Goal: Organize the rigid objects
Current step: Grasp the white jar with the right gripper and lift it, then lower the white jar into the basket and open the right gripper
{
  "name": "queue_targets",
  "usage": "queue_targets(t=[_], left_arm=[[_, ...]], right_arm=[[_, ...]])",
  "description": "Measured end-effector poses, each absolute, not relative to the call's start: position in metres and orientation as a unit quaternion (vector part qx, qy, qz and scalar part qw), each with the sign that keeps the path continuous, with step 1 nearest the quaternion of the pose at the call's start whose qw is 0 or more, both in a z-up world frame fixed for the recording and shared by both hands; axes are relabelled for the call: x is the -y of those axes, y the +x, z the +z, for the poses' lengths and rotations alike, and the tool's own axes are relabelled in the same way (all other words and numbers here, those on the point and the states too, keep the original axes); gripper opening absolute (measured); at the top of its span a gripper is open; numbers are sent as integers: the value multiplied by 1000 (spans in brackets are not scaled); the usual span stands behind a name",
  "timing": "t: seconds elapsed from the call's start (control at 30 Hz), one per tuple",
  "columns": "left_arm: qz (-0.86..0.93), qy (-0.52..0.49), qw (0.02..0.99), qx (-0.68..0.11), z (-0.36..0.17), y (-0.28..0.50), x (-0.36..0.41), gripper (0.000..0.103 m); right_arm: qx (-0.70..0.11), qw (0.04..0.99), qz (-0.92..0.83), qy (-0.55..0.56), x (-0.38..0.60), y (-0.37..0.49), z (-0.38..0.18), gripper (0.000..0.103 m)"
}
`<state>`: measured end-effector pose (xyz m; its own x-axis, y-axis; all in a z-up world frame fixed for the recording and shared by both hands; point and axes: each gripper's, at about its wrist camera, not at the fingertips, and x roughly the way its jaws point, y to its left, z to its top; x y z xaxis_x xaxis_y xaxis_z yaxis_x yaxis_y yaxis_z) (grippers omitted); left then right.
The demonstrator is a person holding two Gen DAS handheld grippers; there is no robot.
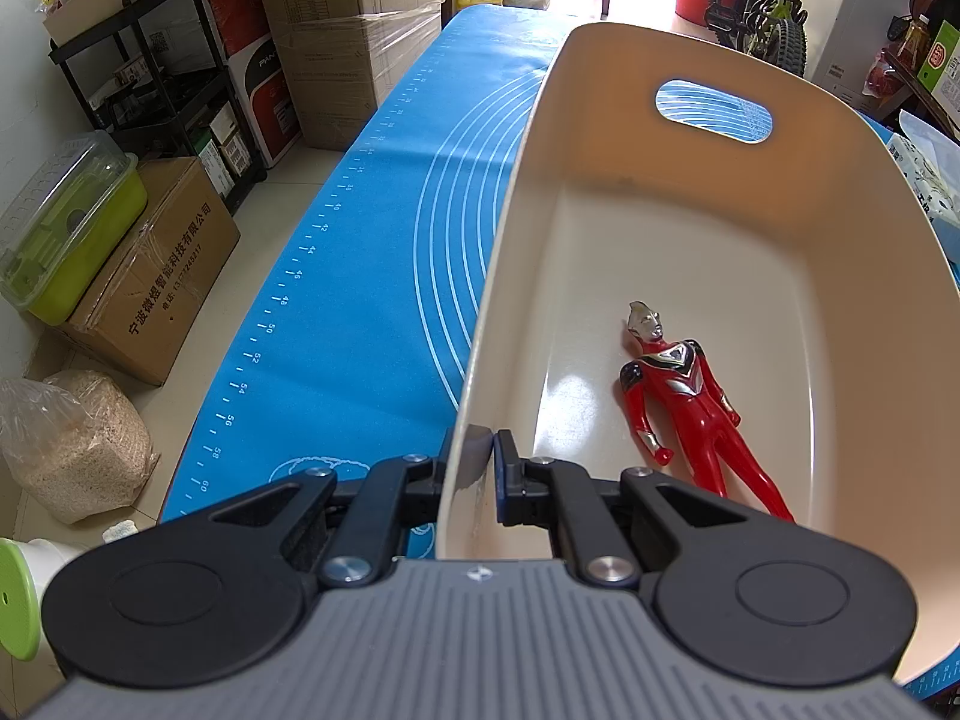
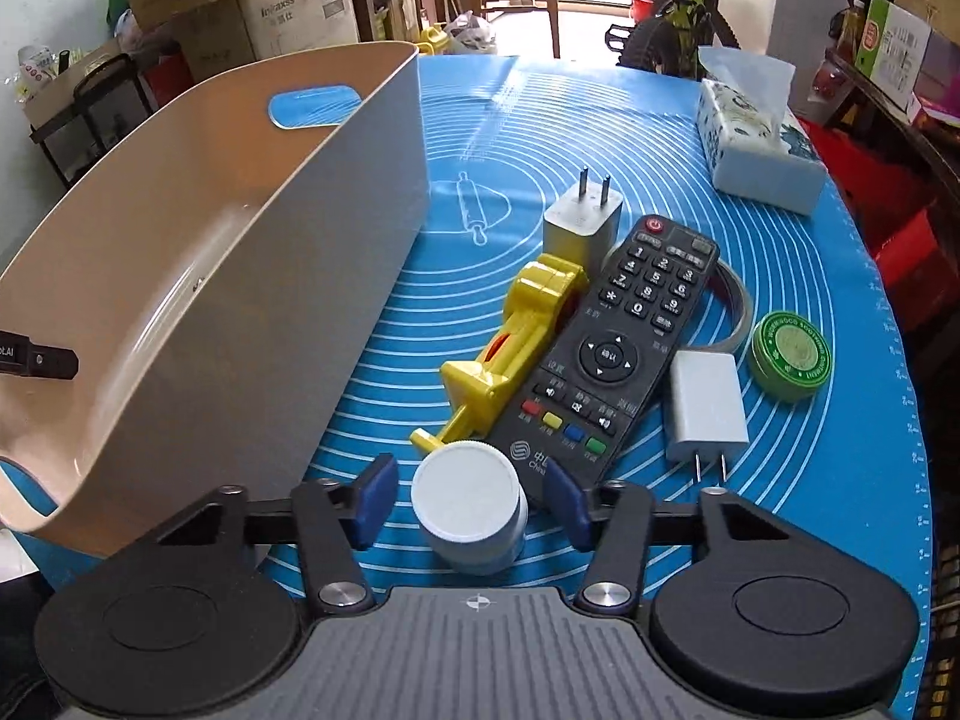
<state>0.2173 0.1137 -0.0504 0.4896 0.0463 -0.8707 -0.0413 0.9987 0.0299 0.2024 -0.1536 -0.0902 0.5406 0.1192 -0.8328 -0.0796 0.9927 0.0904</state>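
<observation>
On a blue baking mat [image 2: 600,120] printed with white rings, a cream plastic bin [image 1: 690,192] stands at the left side of the work surface, its near wall pinched between the two fingers of the left gripper [image 1: 480,468], one pad outside the wall and one inside. A red toy figure [image 1: 690,408] with a silver head lies flat on the bin's floor, head pointing toward the far wall with its oval handle cutout. In the right wrist view, the right gripper [image 2: 471,495] hangs low over the mat with its blue-padded fingers spread wide on either side of a small white-capped jar [image 2: 468,510]; the right pad looks to be at or very near the jar, the left pad stands clear of it, and the jar sits upright on the mat. Just beyond the jar, beside the bin's outer wall, the remaining items cluster together: a yellow plastic toy [image 2: 516,348] lying against a black remote control [image 2: 618,348], a white charger [image 2: 579,222] standing with its prongs up at the far end of the pair, a second white charger [image 2: 705,408] lying flat with prongs toward the camera, and a round green tin [image 2: 789,354] to the right. A tissue pack [image 2: 756,138] rests farther back near the mat's right edge.
</observation>
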Motion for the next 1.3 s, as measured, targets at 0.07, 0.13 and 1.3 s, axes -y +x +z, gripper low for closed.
queue_targets(t=[0.07, 0.13, 1.3], left_arm=[[25, 3, 863, -504, -50, 217, -114, 12], [25, 2, 863, -504, -50, 217, -114, 12], [29, -4, 863, -505, -50, 216, -114, 12]], right_arm=[[-477, 877, 59, 21, 154, 203, -89, 44], [-475, 878, 58, 23, 156, 202, -88, 44], [-336, 935, 112, 5, 103, 217, 33, 44]])
